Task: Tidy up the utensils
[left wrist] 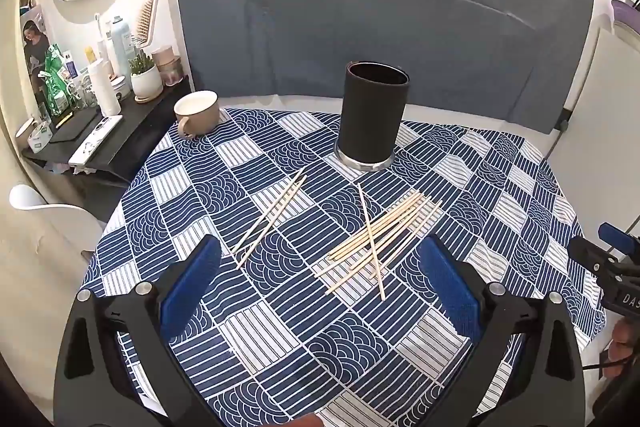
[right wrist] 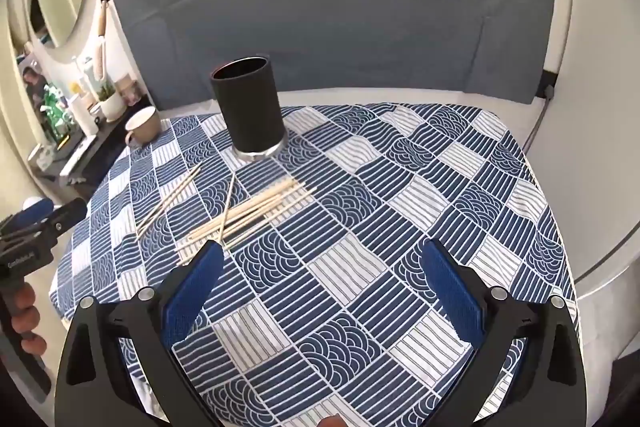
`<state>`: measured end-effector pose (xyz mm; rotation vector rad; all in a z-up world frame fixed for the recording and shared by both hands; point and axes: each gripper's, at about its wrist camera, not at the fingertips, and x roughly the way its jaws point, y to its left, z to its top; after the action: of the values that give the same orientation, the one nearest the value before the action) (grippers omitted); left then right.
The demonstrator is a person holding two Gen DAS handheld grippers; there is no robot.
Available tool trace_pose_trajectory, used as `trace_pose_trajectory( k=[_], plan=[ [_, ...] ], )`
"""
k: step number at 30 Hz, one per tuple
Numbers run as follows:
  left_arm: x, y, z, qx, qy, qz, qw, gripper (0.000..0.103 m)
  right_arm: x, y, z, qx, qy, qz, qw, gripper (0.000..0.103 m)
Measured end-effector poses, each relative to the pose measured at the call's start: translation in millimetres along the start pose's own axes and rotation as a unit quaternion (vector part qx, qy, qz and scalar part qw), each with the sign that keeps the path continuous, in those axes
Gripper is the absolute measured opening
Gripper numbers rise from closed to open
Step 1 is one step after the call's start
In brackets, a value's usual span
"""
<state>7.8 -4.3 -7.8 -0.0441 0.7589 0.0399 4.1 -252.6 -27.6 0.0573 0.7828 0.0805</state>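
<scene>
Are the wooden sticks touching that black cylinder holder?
Apart. The left wrist view shows patterned cloth between the black holder and the nearest sticks.

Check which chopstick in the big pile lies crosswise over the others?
The lone chopstick running near-to-far toward the black holder; it crosses on top of the pile, whose other sticks lie roughly parallel on a diagonal.

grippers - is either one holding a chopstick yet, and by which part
Nothing is held. The left gripper and right gripper are both open above the tablecloth; the chopsticks lie loose before the black holder.
</scene>
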Motion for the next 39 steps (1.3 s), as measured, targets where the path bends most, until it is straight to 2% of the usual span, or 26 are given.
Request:
trace_pose_trajectory(
  k=[7, 12, 22, 39],
  plan=[
    [2.9, -3.9, -0.1, 0.006, 0.002, 0.002, 1.0000, 0.097, 2.5, 2.7, 1.0, -0.006, 0.005, 0.004, 1.000, 0.095],
    [4.5, -5.0, 1.8, 0.012, 0.005, 0.006, 0.9999, 0.097, 2.9, 6.7, -0.4, -0.022, 0.003, -0.012, 1.000, 0.095],
    [7.4, -3.3, -1.3, 0.014, 0.008, 0.021, 0.9996, 0.097, 4.0, 8.6, 1.0, -0.029, 0.002, -0.001, 1.000, 0.095],
    [12.2, 0.0, 2.2, 0.009, 0.012, 0.023, 0.9996, 0.097, 6.0, 7.5, 3.6, -0.025, 0.001, -0.001, 1.000, 0.095]
  ],
)
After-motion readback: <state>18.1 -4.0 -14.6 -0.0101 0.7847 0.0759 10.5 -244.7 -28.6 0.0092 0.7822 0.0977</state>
